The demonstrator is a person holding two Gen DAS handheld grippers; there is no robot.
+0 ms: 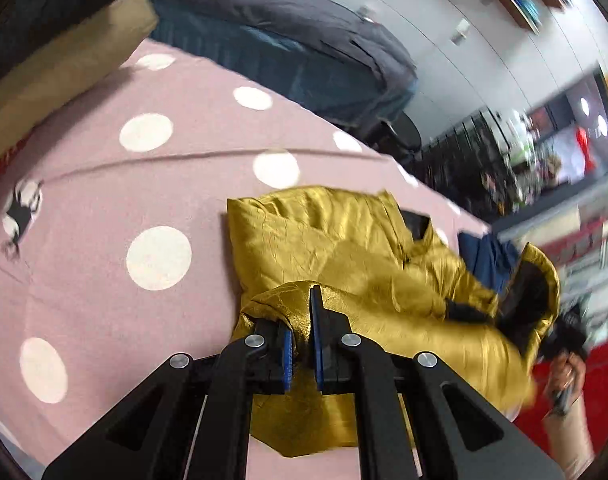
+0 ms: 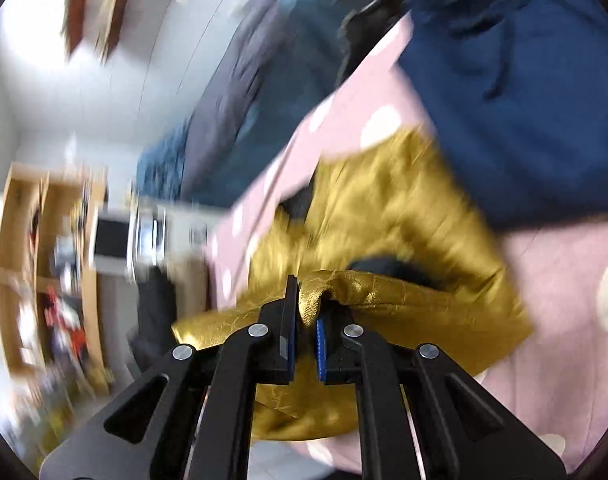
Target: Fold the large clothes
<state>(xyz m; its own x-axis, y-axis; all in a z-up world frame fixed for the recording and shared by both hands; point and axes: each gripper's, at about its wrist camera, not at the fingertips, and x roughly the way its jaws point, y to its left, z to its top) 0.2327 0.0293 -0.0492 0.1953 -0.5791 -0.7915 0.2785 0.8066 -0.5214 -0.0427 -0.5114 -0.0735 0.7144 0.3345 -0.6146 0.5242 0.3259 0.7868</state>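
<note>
While the gold satin garment (image 1: 344, 256) lies crumpled on the pink bedspread (image 1: 103, 184) with white polka dots, both grippers have hold of it. In the left wrist view, the left gripper (image 1: 304, 312) has its blue-padded fingers (image 1: 316, 320) pressed together on a bunched fold of the gold fabric, which wells up between and around them. The garment spreads away from that grip toward the right of the view, showing a black lining (image 1: 524, 300) at an opening near its far end. A dark blue garment (image 1: 488, 256) lies just beyond it on the bedspread. At the lower right edge of that view, a person's hand (image 1: 568, 376) grips a dark handle, probably that of the other gripper, though the blur there makes this uncertain.

In the right wrist view, which is heavily smeared, the right gripper (image 2: 306, 304) likewise has its fingers clamped on a raised ridge of the gold fabric, with black lining showing just behind the pinched edge. The dark blue garment fills the upper right of this view, resting on the bedspread and overlapping the far edge of the gold one. A grey and blue duvet (image 1: 287, 32) is heaped beyond the bedspread, and a tan pillow (image 1: 63, 64) sits at the upper left of the left wrist view.
</note>
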